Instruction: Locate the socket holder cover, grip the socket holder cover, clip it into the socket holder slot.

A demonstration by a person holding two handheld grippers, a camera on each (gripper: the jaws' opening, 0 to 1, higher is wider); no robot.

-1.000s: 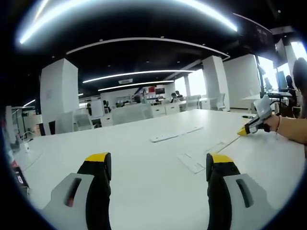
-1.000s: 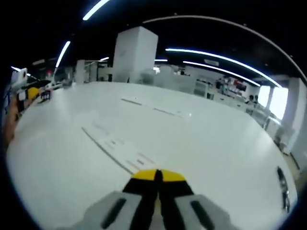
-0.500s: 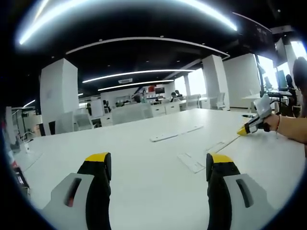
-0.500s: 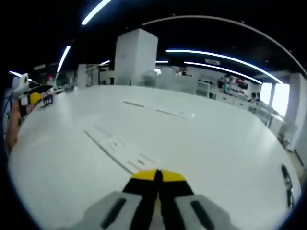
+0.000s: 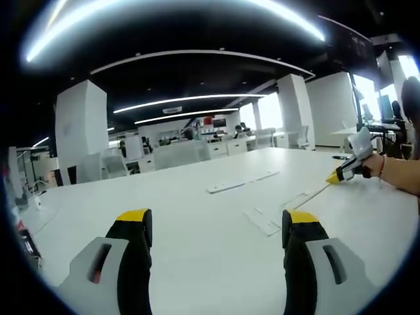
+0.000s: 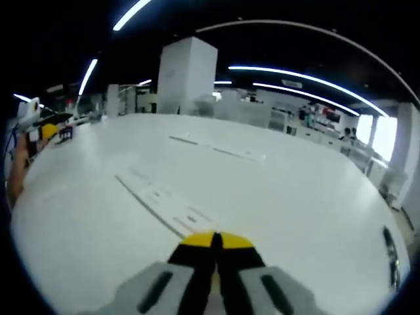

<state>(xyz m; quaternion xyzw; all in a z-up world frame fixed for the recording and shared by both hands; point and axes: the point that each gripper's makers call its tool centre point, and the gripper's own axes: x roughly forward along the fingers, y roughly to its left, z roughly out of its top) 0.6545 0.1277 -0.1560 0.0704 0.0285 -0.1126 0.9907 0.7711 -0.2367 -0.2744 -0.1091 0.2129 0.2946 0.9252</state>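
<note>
Low over a white table (image 5: 197,262), my left gripper (image 5: 218,220) is open, its yellow-tipped jaws wide apart and nothing between them. Just ahead lies a flat white plate (image 5: 261,221), a second one (image 5: 298,199) beyond it, beside a thin white rail (image 5: 312,194). At the right, a hand holds my right gripper (image 5: 333,179), its tip at the rail's far end. In the right gripper view my right gripper (image 6: 215,239) is shut. The rail (image 6: 147,205) runs from its tips toward the upper left, with the plates (image 6: 159,195) beside it. I cannot tell whether the jaws pinch the rail.
A longer white strip (image 5: 241,182) lies farther out on the table, also seen in the right gripper view (image 6: 213,149). My left gripper (image 6: 39,128) shows at the left edge there. Office desks, chairs and white pillars (image 6: 187,79) stand beyond the table.
The right gripper view has shifted slightly. The plates, rail and strip lie as before, and both grippers keep their states.
</note>
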